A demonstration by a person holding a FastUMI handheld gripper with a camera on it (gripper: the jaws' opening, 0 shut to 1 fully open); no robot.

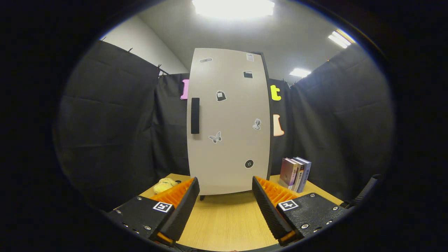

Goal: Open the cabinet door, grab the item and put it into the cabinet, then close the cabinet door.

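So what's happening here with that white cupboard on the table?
A person is holding a hand-held gripper whose fingers are open, with nothing between them, aimed at a small white cabinet standing on a wooden table. The cabinet door is shut; its dark handle hasn't been touched yet. A yellow soft item lies on the table beside the cabinet, near one finger, and a few books stand upright on the other side.

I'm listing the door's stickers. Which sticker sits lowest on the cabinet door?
The round button sticker, near the door's bottom right. The butterfly and the rest sit higher. The gripper is open, holding nothing.
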